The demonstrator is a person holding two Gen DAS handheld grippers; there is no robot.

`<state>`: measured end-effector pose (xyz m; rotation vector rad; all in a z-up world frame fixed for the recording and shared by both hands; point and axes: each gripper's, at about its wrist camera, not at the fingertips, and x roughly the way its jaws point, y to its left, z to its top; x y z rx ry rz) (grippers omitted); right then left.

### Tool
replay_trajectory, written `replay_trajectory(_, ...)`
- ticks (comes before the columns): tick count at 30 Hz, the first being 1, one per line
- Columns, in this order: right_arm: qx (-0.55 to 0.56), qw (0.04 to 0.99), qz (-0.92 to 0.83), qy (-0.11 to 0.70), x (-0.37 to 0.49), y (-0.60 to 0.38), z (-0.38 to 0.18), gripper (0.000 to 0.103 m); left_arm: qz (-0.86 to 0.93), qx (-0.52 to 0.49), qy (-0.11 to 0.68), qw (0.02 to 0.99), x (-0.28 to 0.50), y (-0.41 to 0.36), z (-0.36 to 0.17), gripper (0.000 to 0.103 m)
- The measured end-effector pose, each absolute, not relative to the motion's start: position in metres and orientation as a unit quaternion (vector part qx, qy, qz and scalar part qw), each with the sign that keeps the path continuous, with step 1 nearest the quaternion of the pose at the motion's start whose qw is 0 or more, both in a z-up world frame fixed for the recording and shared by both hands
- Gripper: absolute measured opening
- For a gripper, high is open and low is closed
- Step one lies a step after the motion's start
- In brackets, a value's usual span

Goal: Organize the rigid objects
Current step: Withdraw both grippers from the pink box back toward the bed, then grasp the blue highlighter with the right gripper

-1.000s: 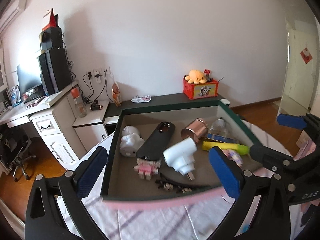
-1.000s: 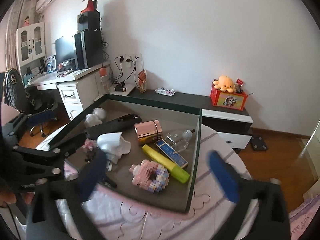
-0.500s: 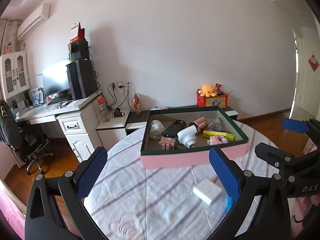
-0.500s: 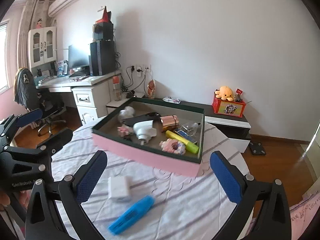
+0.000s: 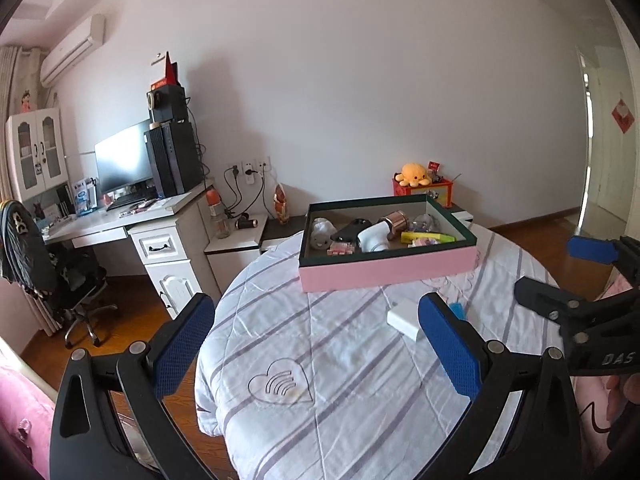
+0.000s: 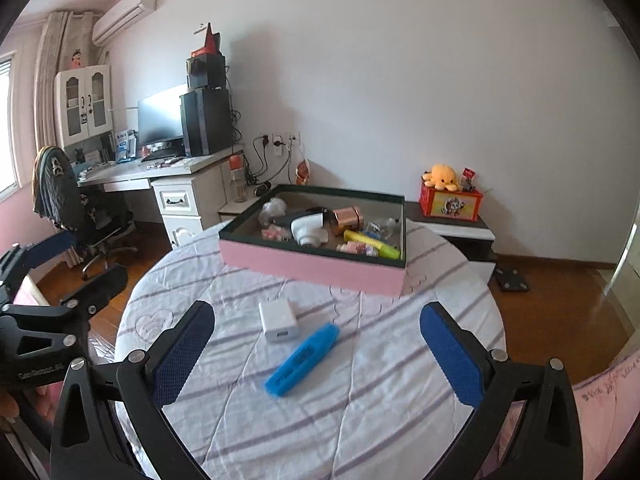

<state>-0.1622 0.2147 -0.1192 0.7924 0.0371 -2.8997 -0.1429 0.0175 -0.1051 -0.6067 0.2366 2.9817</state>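
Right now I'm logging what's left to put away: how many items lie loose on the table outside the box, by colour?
White: 1, the charger block
Blue: 1, the highlighter
Total: 2, both on the striped cloth in front of the pink box.

We see a plain white wall (image 6: 400,80) ahead, a white desk (image 6: 160,176) with monitor (image 6: 160,118) far left, wood floor (image 6: 560,292) right, air conditioner (image 6: 124,12) above.
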Motion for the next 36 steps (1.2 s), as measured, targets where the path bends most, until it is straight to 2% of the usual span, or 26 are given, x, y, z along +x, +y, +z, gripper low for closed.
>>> replay_trajectory(15, 0.371, 0.056, -0.927, 0.016, -0.208, 0.197, -0.203, 0.103, 0.967, -0.236, 0.089, 0.036, -0.150, 0.008, -0.125, 0.103)
replay_trajectory(25, 0.382, -0.047, -0.922, 0.051, -0.231, 0.231, -0.222, 0.103, 0.958, -0.268, 0.090, 0.039, -0.170, 0.007, -0.148, 0.103)
replay_trajectory(31, 0.389, 0.014, -0.921, 0.028, -0.233, 0.217, -0.219, 0.103, 0.954, -0.283, 0.090, 0.045, -0.182, 0.013, -0.158, 0.103)
replay_trajectory(36, 0.412, 0.024, -0.908, 0.073, -0.240, 0.196, -0.235, 0.103, 0.951, -0.289, 0.096, 0.050, -0.183, 0.016, -0.163, 0.103)
